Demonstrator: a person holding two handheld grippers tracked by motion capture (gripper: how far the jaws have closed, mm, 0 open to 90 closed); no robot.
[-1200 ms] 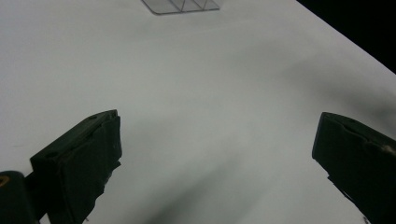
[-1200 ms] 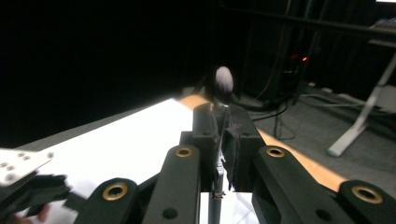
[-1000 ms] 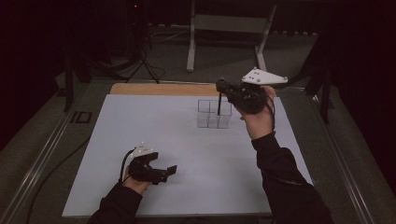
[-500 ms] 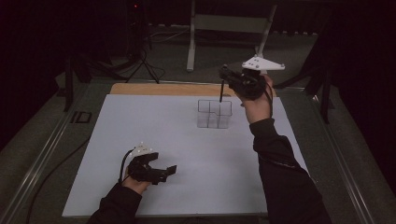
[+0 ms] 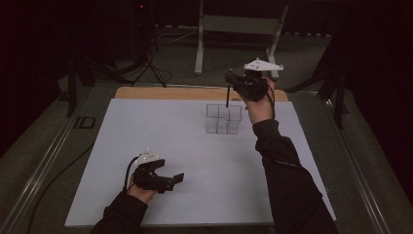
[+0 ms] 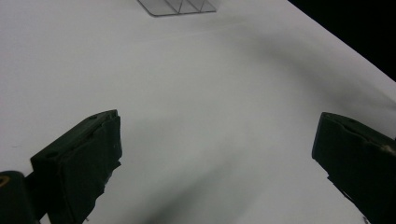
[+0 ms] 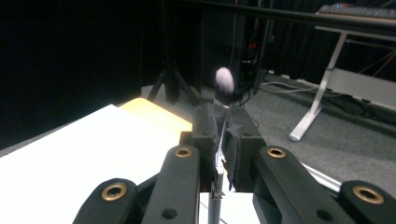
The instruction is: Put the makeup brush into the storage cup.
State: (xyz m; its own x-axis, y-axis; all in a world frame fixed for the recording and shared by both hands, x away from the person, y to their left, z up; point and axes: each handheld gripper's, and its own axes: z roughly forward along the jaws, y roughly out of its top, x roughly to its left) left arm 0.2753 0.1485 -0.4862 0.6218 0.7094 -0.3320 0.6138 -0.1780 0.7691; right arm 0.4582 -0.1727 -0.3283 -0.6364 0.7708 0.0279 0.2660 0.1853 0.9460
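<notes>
Over on the left, the left gripper [image 5: 163, 179] sits low on the white bench [image 5: 146, 131], near its front edge, with the forearm coming in from the bottom in a dark sleeve. The hand lies almost flat, gripper pointing rightward across the sheet. In the left gripper view the jaws stand wide apart with nothing but bare white surface between them, and the base of the clear box [image 6: 177, 6] peeks in at the top edge, well ahead.

Moving to the middle: the clear box [image 5: 223, 118], a small see-through organizer split into compartments, stands upright on the far half of the bench, just short of the wooden strip [image 5: 160, 93] along the back edge.

Now the right side. The right arm stretches forward and up, wrist raised, with the right gripper [image 5: 228, 78] held above the far right corner of the box, grey plate on top. The jaws are pressed together on a thin dark stick [image 5: 227, 97] that hangs straight down toward the back compartments; its lower tip looks to be at or just over the box rim, though the dim high view makes that hard to settle. In the right gripper view the stick runs up between the jaws and ends in a pale, blurred rounded tip [image 7: 224, 80] above them.
</notes>
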